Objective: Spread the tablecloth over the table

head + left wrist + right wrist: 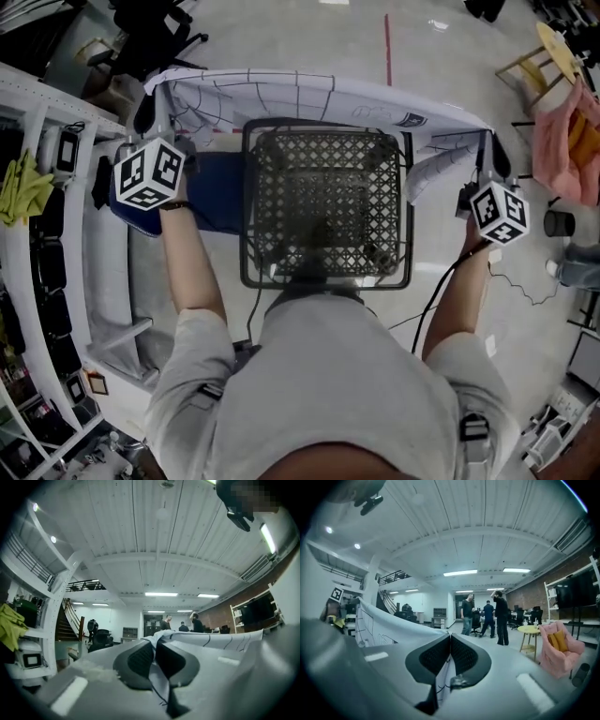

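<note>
Your left claw is clamped shut on one upper corner of the tablecloth, with the white fabric pinched between its dark pads. Your right claw is closed just as tightly on the opposite corner, and a strip of cloth runs down between its jaws. You hold both claws raised and well apart. The tablecloth, white with thin black line drawings, hangs stretched in the air between them, along the far rim of the black mesh surface in front of you. A shelf carrying a yellow rag stands at your left, and a pink chair at your right.
</note>
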Demonstrator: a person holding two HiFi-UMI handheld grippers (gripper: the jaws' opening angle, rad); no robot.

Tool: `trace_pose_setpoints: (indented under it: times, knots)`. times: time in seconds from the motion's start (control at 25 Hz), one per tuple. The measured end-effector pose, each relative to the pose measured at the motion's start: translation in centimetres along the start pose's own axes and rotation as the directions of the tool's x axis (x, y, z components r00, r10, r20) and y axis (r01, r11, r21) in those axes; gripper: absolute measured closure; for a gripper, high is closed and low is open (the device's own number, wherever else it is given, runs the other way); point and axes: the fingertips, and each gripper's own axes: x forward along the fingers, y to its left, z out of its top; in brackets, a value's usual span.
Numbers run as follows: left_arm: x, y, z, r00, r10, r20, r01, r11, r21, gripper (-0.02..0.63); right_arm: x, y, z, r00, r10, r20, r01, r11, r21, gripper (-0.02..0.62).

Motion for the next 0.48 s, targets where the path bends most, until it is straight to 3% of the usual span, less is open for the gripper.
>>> trace_pose_setpoints:
  times: [0.2,0.48]
  knots:
    - [-7.2,1.9,-5.2,0.99,0.096,-0.106,-0.102,0.993,-0.056,0.58,-2.3,2.2,-4.5,0.991,0.09,-0.095,-0.091,0.996,-0.004,0.588]
    - [-18.2,1.5,-7.7,0.975,0.172,-0.143,-0.185,0.979,-0.083,0.58,-8.5,3.7,-8.0,0.978,0.139,-0.156,-0.132,0.99,0.056,0.588]
